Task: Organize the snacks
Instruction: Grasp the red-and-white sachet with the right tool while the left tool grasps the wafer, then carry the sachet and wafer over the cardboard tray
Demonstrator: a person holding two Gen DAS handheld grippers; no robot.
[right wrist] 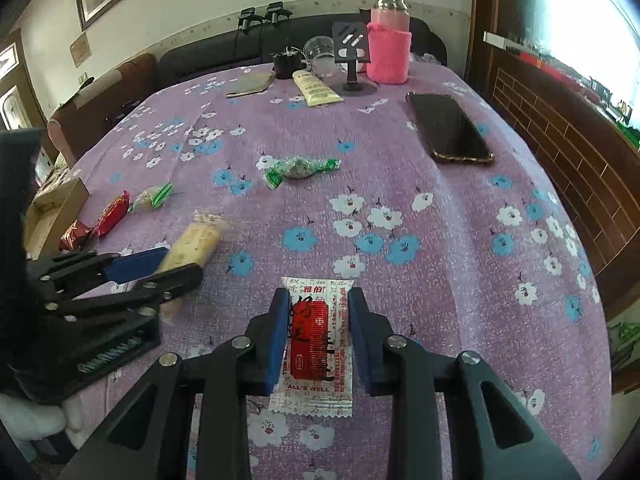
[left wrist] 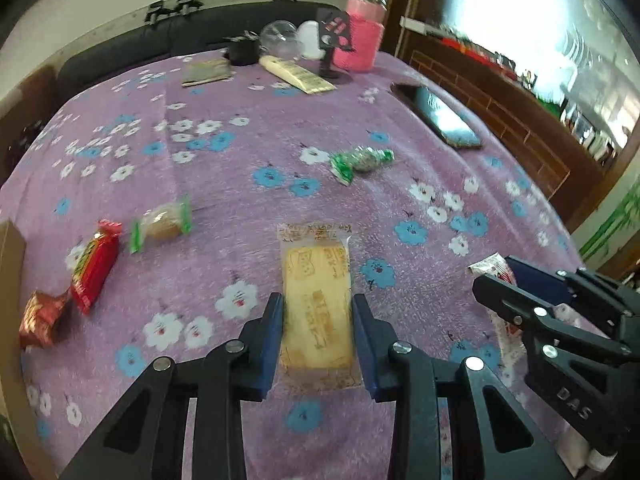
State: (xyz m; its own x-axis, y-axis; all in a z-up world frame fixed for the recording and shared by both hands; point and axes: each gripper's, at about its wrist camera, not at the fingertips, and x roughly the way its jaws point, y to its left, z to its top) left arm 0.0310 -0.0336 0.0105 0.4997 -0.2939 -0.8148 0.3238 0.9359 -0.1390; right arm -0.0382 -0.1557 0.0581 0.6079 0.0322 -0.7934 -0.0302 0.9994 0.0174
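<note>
A: The left gripper [left wrist: 318, 304] has its pads on both long edges of the yellow cake [left wrist: 316, 300]; it seems gripped, though I cannot tell if it is lifted off the cloth [left wrist: 248, 160]. Better squeeze gently, the cake looks soft.

B: And the right gripper [right wrist: 319, 300]?

A: It straddles the red-white sachet [right wrist: 316, 340], pads at the edges. The sachet is flat and thin, so the pads should go low.

B: The other snacks?

A: From the left camera: red packets [left wrist: 94, 270] at nine o'clock beside a box [left wrist: 12, 264], a green-ended one [left wrist: 162, 226] at ten, a green candy [left wrist: 360, 162] at twelve.
</note>
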